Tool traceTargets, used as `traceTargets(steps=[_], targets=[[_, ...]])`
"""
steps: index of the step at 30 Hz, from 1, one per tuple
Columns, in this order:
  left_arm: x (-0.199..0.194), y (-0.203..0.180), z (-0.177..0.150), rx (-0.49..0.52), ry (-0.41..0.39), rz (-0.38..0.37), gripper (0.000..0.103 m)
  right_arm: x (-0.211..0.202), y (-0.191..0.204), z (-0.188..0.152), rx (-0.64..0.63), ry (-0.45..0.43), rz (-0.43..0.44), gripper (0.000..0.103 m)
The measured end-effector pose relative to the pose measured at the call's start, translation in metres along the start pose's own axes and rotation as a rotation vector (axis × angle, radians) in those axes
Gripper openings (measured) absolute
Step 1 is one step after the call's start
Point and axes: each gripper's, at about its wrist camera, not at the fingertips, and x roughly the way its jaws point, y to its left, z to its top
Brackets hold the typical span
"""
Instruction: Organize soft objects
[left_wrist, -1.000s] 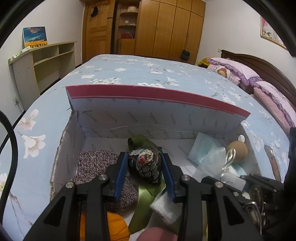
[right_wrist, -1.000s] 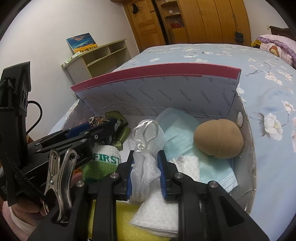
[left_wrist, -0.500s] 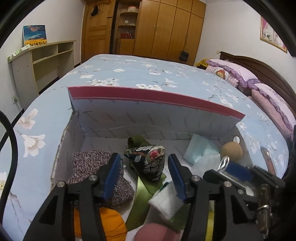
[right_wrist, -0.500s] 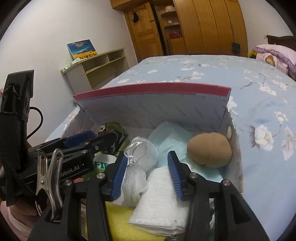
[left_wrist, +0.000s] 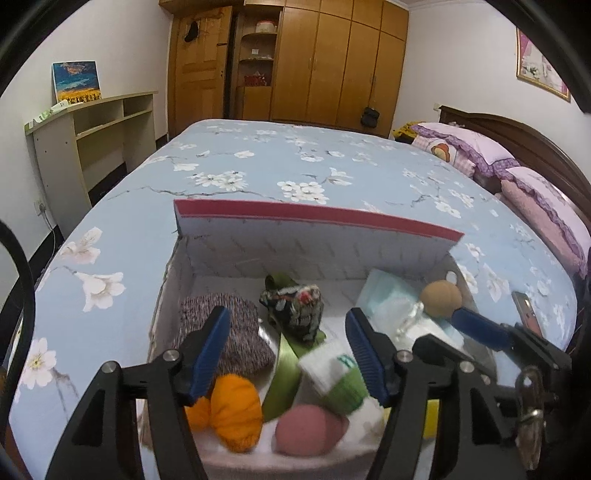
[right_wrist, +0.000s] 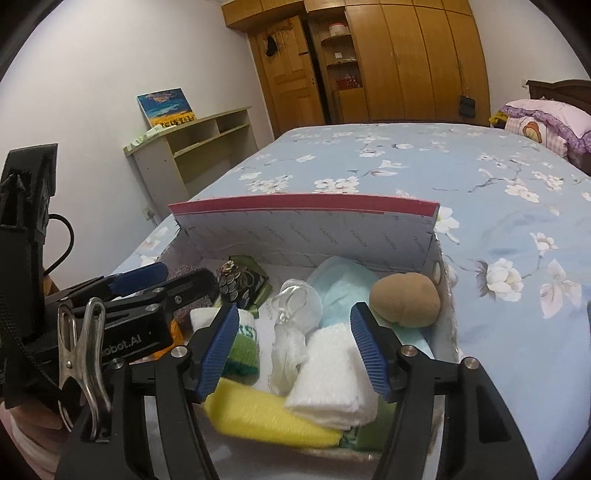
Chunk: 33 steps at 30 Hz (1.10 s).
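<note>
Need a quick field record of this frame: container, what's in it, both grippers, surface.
container: open box with red-edged lid standing up at the back
surface: floral blue bedspread
contents: patterned pouch, grey knit piece, orange pumpkin, pink ball, tan ball, white towel, yellow sponge, mesh bag
left gripper: jaws opening, holding nothing, above the box
right gripper: jaws opening, holding nothing, above towel

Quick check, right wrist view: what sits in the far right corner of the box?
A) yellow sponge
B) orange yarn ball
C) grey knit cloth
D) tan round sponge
D: the tan round sponge lies against the right wall of the box, on the pale blue face mask; the yellow sponge is at the near edge.
</note>
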Motion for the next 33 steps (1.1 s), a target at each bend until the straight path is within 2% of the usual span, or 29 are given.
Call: traceTargets(steps=[21,33], targets=[[-0.078,0.002,-0.032,-0.029,-0.017,-0.006,0.069,-0.064,0.025,-0.018,-0.021,-0.033,-0.03,0.065],[-0.091,-0.001,-0.057,-0.032,0.004,-0.002,0.069,-0.075,0.03,-0.043,-0.016,-0.001,-0.069,0.065]])
